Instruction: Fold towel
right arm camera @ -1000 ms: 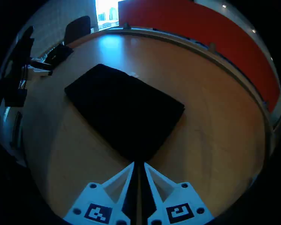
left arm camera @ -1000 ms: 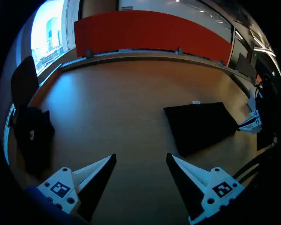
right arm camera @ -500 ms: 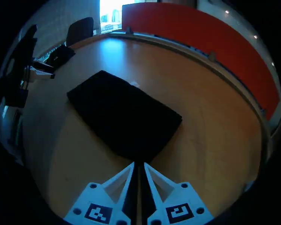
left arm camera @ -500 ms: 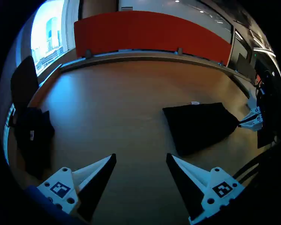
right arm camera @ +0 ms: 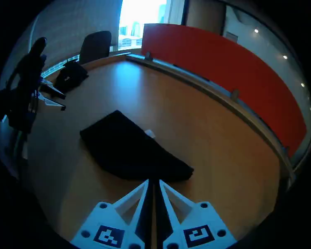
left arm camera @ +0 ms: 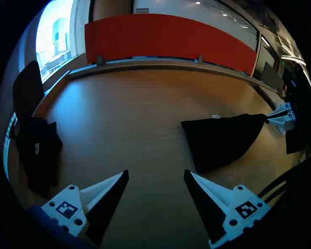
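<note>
Nearest, the left gripper (left arm camera: pixel 155 172) hangs spread wide and empty above the table (left arm camera: pixel 126 116). Farther right, the right gripper (right arm camera: pixel 154 182) pinches a corner of the black towel (right arm camera: pixel 126 153). A moment ago that corner lay flat and now it's raised, so the fold looks underway.
</note>
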### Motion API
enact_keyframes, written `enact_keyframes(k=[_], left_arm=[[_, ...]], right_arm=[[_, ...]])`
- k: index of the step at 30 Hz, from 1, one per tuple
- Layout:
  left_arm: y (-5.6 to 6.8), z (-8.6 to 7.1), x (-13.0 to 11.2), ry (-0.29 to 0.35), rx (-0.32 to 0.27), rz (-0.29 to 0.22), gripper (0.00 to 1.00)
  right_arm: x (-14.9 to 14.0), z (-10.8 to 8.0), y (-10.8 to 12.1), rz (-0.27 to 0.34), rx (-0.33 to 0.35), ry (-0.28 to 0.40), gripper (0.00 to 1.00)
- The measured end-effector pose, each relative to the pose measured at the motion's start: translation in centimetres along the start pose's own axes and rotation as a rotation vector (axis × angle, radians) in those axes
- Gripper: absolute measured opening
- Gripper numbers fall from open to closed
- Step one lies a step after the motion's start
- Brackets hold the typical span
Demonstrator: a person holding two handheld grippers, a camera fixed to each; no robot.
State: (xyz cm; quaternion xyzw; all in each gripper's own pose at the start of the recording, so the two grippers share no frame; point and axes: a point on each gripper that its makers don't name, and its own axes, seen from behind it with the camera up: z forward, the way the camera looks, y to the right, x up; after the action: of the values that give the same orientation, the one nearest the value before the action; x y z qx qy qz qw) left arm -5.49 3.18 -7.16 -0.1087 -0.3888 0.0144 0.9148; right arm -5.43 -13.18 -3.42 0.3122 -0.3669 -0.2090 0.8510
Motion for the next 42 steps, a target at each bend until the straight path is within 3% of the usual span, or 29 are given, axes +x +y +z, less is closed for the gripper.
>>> enact_keyframes(k=[11,21,42], left_arm=[[-0.4,-0.5,0.3,0.010,0.005,-0.004,0.99],[-1.0,-1.0,0.2,0.017,0.013,-0.011,1.00],[-1.8,-1.7,0.4,0.042,0.007,-0.085,0.99]], right_arm=[[2.7,0.2,-0.7,-0.052,0.015,0.027,0.06],[5.2,1.5,-1.9,-0.117,0.046,0.036,0.06],[9.9,7.4,-10.4,-0.262,0.204,0.024,0.06]])
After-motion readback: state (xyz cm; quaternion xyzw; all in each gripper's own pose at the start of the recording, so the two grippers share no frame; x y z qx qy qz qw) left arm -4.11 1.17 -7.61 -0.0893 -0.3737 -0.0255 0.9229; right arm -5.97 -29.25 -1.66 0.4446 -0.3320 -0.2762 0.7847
